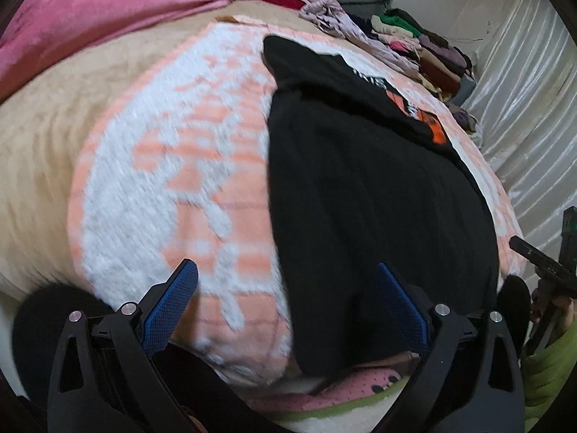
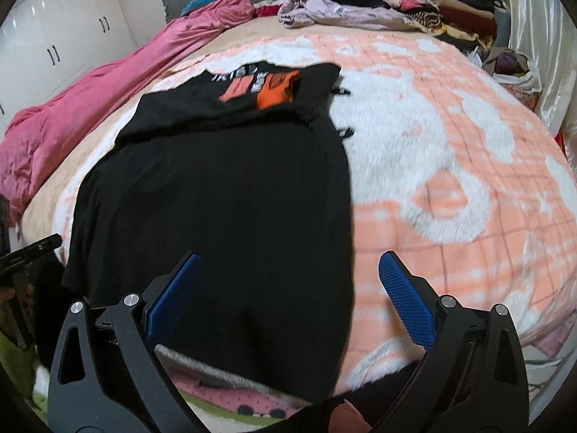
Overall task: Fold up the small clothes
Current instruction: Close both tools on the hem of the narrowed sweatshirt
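A black T-shirt [image 2: 223,187] is seen spread flat on the peach-and-white blanket [image 2: 450,151] — its orange print [image 2: 277,88] at the far end. Both tongs, left [image 1: 285,278] and right [image 2: 290,270], are held wide apart over its near hem — nothing is gripped. Folded clothes [image 2: 443,3] are stacked beyond the blanket.

The black T-shirt [image 1: 368,195] [image 2: 223,195] lay flat on the peach-and-white blanket [image 1: 173,166] [image 2: 450,166], toward the blanket's near edge; its far part was folded over, showing an orange-and-white print; its near hem hung slightly over the blanket's edge; the fabric looked smooth, lightly wrinkled.
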### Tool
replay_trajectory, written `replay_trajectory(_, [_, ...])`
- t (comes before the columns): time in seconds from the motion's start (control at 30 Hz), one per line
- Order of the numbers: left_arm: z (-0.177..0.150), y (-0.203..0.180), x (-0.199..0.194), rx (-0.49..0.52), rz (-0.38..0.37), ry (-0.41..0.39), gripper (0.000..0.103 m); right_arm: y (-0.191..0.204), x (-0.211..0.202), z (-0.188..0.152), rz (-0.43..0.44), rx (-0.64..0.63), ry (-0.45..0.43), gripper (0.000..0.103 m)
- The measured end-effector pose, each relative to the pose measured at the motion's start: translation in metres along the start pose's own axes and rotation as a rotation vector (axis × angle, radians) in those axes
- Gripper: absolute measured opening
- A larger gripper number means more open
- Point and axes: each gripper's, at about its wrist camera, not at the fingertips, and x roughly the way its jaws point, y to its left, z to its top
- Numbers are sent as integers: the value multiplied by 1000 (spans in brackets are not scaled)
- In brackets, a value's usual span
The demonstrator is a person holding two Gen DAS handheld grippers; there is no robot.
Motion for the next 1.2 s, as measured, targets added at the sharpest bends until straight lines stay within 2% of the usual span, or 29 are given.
replay_trajectory(0.03, [-3, -1, 2, -5, -16, 10, 79, 2, 0, -2, 3, -3, 5, 93])
replay_trajectory(0.07, [-5, -3, 4, -11, -33, 22, 74, 4, 1, -4, 6, -8, 9, 93])
replay_trajectory(0.23, [-11, -15, 15, 14, -22, 44, 73, 15, 5, -12, 22, -31, 28, 93])
replay_trajectory(0.37, [-10, -21, 20, -8, -5, 25, 75, 28, 11, -16, 37, -64, 48, 93])
replay_trajectory(0.4, [-10, -23, 21, -4, 2, 12, 67, 30, 12, -17, 36, -68, 50, 93])
replay_trajectory(0.43, [-10, -26, 21, 3, 23, -1, 54, 33, 13, -17, 40, -74, 53, 93])
replay_trajectory(0.5, [-8, -26, 22, 11, 52, -9, 41, 38, 15, -19, 46, -84, 57, 93])
replay_trajectory(0.53, [-8, -25, 20, 6, 55, -16, 29, 40, 15, -19, 47, -93, 59, 93])
replay_trajectory(0.57, [-7, -23, 18, 3, 53, -22, 20, 41, 15, -20, 47, -97, 58, 93])
replay_trajectory(0.6, [-6, -21, 15, -8, 4, -28, 7, 43, 14, -20, 47, -100, 58, 93])
replay_trajectory(0.63, [-4, -20, 11, -19, -18, -32, 7, 43, 15, -19, 47, -100, 58, 93])
replay_trajectory(0.83, [5, -14, -16, 42, 49, -92, 7, 28, 4, -19, 30, -62, 37, 93])
replay_trajectory(1.0, [8, 2, -3, 7, 54, -18, 8, 5, 0, -20, -14, 5, 37, 93])
replay_trajectory(1.2, [5, 4, 6, 7, 56, 3, 16, -23, -14, -28, -64, 66, 27, 93])
